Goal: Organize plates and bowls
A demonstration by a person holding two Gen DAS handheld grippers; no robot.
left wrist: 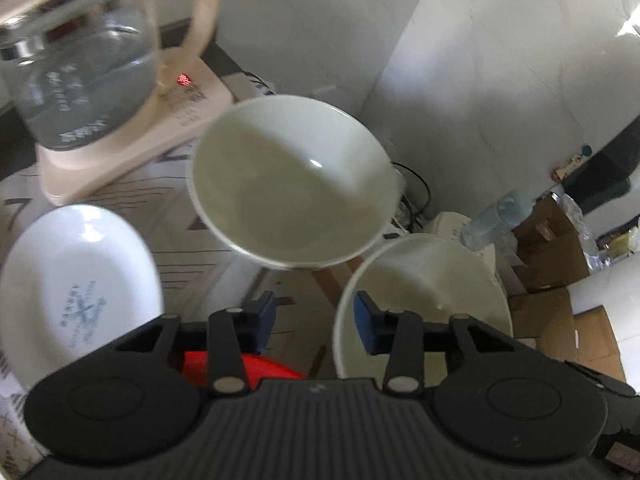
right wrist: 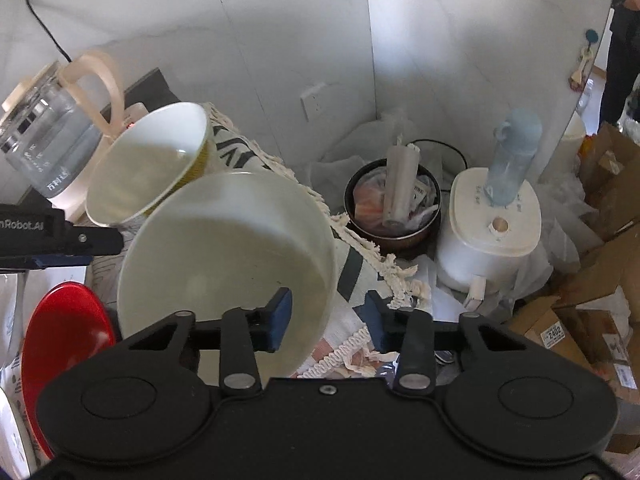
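Left wrist view: looking steeply down over the desk, some blur.
L tool: left tool [left wrist: 315,320] partly open, nothing gripped. Blue pads [left wrist: 366,320] stand apart.
Rim betw pads: near edge of the large bowl [left wrist: 424,292] runs betw them. One pad sits inside the bowl, the other outside and clear of it.
Large bowl: white, empty, lower right of view, at the desk edge.
Tall bowl: tall bowl [left wrist: 288,184], white inside, empty, just behind the large one at centre.
Plate: white plate [left wrist: 76,280] w/ blue print, at left on the patterned cloth [left wrist: 192,248].
Red plate: red plate [left wrist: 240,368] mostly hidden under the tool body.
Kettle: glass kettle [left wrist: 80,80] w/ cream handle on its base, upper left.

Right wrist view: same desk seen from the other side.
R tool: right tool [right wrist: 328,318] partly open, no grip. One pad inside the large bowl [right wrist: 224,260], other outside over the fringed cloth [right wrist: 360,256], rim betw them w/ a gap showing.
Tall bowl: tall bowl [right wrist: 148,168] behind-left of the large one, yellow stripes outside. Contact betw the two: can't tell.
L tool seen: left tool [right wrist: 60,248] at left edge, close to the large bowl's far rim. Contact can't tell.
Red plate: red plate [right wrist: 64,344], lower left.
Kettle: glass kettle [right wrist: 44,148], far left.
Off desk: dark pot [right wrist: 394,208] full of packets, white appliance [right wrist: 492,224] w/ a bottle [right wrist: 512,160] on top, cardboard boxes [right wrist: 560,332] at right.
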